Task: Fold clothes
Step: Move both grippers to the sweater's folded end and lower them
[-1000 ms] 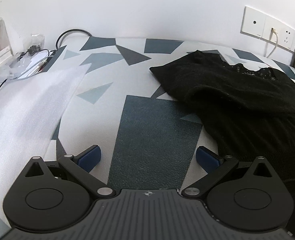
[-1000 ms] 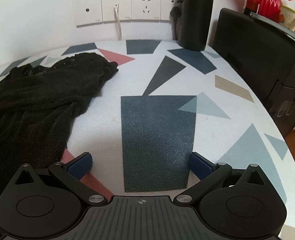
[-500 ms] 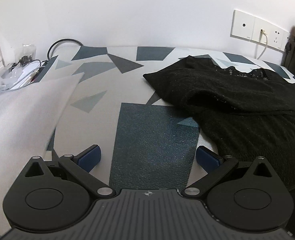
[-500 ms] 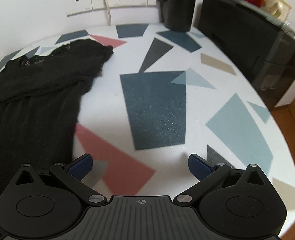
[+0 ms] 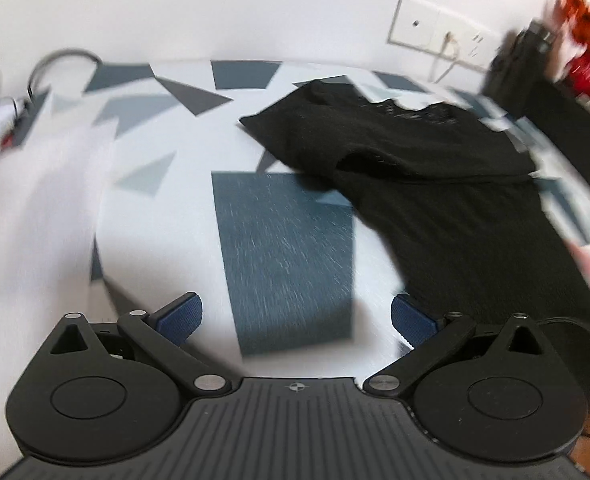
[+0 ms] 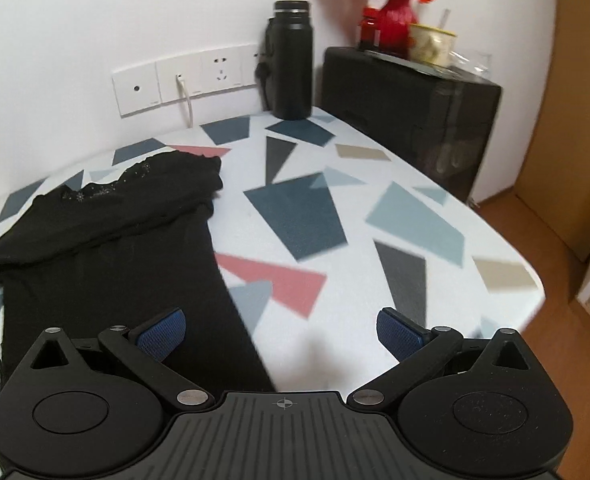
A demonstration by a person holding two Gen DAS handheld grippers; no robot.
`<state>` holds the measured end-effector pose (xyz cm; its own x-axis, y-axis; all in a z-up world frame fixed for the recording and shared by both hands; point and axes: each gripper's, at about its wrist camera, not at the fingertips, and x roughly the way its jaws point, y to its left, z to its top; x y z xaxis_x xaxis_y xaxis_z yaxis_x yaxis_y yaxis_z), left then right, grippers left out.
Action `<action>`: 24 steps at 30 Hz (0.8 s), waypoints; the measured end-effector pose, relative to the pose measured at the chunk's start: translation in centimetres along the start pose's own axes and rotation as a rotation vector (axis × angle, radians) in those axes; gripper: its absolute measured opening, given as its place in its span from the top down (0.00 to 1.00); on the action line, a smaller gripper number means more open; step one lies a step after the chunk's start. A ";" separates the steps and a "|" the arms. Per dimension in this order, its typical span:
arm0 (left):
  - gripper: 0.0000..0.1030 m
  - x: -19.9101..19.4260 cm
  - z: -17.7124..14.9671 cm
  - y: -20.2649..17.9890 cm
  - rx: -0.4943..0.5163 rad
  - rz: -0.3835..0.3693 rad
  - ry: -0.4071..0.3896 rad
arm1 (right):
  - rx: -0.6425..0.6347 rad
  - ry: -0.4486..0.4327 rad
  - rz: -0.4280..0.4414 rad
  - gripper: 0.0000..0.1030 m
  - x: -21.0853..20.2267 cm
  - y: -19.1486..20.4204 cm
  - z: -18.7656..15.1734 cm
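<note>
Left claw [image 5: 295,314]: fingers spread wide; nothing between them; held above the table [image 5: 283,248].
Right claw [image 6: 281,330]: fingers likewise spread; empty; its left pad [image 6: 161,332] sits over the shirt's lower edge, whether touching cannot be told.
Shirt [image 5: 447,208]: black; lies flat on the table; sleeves appear folded in across the chest; neckline at the far end.
Bearing from left claw: ahead and to the right; the near hem passes just beside its right pad [image 5: 411,318].
Bearing from right claw: ahead and to the left [image 6: 107,248]; hem directly beneath the left pad.
Long axis: runs away from both claws, hem near, collar far.
Nearer claw: judged about equal; each flanks one lower corner.
Judgement: next move likely a hem pinch by both claws, then a carry toward the collar.
Caveat: left view blurred; fine detail unreliable.
</note>
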<state>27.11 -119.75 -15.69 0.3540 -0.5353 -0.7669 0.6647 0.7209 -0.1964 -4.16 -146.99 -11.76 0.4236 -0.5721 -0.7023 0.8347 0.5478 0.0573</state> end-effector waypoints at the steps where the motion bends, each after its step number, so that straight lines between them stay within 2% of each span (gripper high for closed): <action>1: 0.01 -0.7 -0.3 0.0 0.004 -0.033 0.005 | 0.014 0.008 -0.004 0.01 -0.4 -0.1 -0.7; 4: 0.03 -2.4 -1.4 -1.2 0.089 -0.121 0.007 | 0.014 0.042 -0.010 0.01 -1.1 0.2 -2.7; 6: 0.03 -3.3 -2.3 -2.7 0.158 -0.138 -0.003 | -0.021 0.052 -0.008 0.01 -1.3 1.0 -3.7; 11: 0.03 -6.0 -3.4 -3.2 0.149 -0.211 -0.031 | -0.092 0.040 0.062 0.01 -1.5 4.1 -4.9; 15: 0.03 -8.3 -3.4 -1.6 0.153 -0.180 -0.071 | -0.192 0.014 0.142 0.01 -1.0 7.6 -5.4; 19: 0.03 -9.3 -3.1 0.6 0.085 -0.141 -0.057 | -0.303 0.012 0.180 0.01 -0.8 10.3 -7.2; 24: 0.03 -9.9 -2.9 2.2 0.037 -0.116 -0.047 | -0.429 0.092 0.262 0.01 -2.2 10.5 -10.5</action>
<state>23.18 -111.66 -10.31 0.3038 -0.6347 -0.7105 0.7262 0.6370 -0.2585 -0.04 -133.57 -17.13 0.5505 -0.3366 -0.7640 0.4771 0.8778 -0.0429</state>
